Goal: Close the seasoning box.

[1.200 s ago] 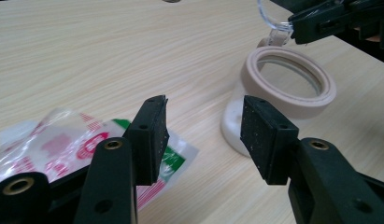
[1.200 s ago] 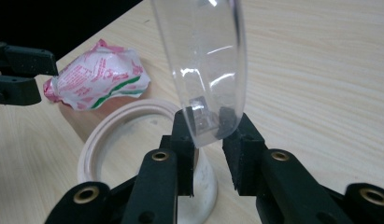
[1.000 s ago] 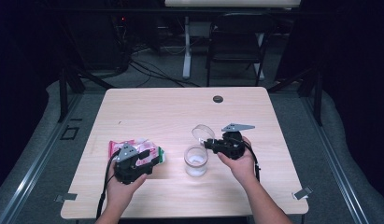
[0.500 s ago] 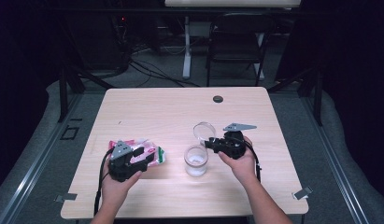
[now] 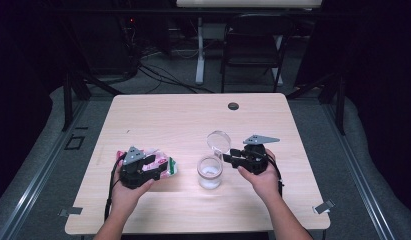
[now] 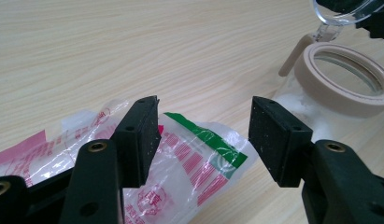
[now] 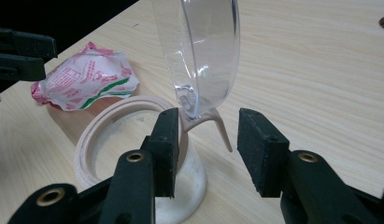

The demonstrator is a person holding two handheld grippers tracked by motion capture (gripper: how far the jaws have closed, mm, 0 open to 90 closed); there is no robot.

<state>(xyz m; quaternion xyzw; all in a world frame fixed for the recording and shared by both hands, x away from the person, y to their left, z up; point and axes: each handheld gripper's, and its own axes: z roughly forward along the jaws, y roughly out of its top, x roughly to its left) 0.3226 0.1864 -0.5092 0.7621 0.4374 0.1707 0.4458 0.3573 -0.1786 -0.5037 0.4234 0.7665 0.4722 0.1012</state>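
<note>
Left gripper view: packet [image 6: 189,158] lies between open left hand-held gripper [image 6: 203,128] jaws.

Lab/studio: dark room, floor cables [image 5: 158,75], folding chair [image 5: 253,47].

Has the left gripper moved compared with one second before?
Yes. The left gripper slid left, away from the jar, and is now over the packet.

The tabletop [image 5: 168,120] was pale wood-grain laminate, smooth and matt. The packet [image 6: 189,158] was thin, crinkled, glossy plastic film printed in red and green. The jar [image 7: 147,154] looked like cloudy plastic with a matt beige rim; its hinged lid [image 7: 203,51] was clear and glossy. The tongs' pads [image 6: 273,135] were black, matt and finely grainy.
</note>
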